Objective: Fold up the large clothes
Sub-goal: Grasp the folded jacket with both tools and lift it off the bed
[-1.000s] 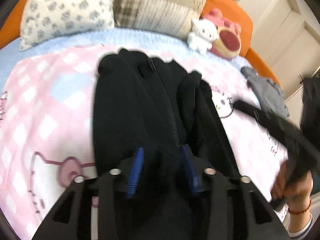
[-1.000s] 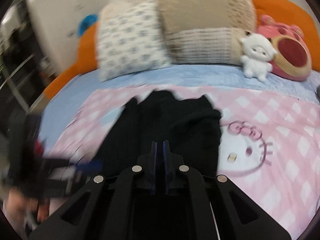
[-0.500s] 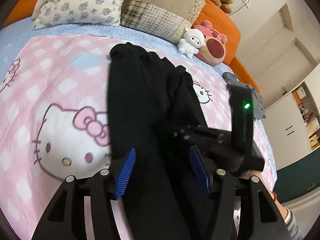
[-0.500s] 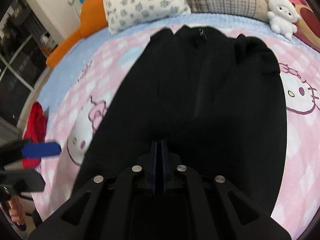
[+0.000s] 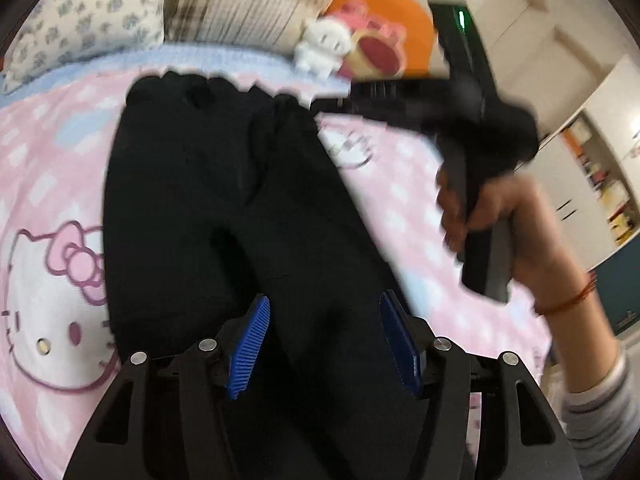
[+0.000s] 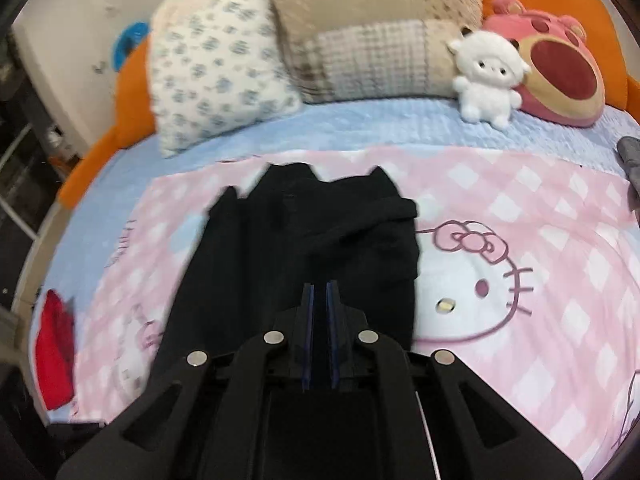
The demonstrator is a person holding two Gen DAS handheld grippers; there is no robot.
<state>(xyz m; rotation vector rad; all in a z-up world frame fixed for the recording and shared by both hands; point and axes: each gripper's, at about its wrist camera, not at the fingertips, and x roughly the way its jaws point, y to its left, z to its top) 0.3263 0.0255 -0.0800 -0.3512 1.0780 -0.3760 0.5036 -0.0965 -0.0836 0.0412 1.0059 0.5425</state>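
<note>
A black garment (image 5: 224,208) lies lengthwise on a pink Hello Kitty blanket (image 5: 48,184) on the bed; it also shows in the right wrist view (image 6: 312,240). My left gripper (image 5: 324,340) is open, its blue pads (image 5: 250,344) spread over the garment's near end. My right gripper (image 6: 320,312) has its jaws nearly together with a thin gap, and I cannot tell whether cloth is pinched. The right gripper's body (image 5: 472,120) is held up in a hand at the right of the left wrist view.
Pillows (image 6: 224,72) and plush toys (image 6: 488,76) line the head of the bed. A grey garment (image 6: 630,160) lies at the right edge, a red cloth (image 6: 56,344) at the left edge. Cupboards (image 5: 592,128) stand to the right of the bed.
The right gripper has lifted and pulled back from close over the garment; it now shows higher and blurred in the left wrist view. The left gripper stays open over the garment's near end.
</note>
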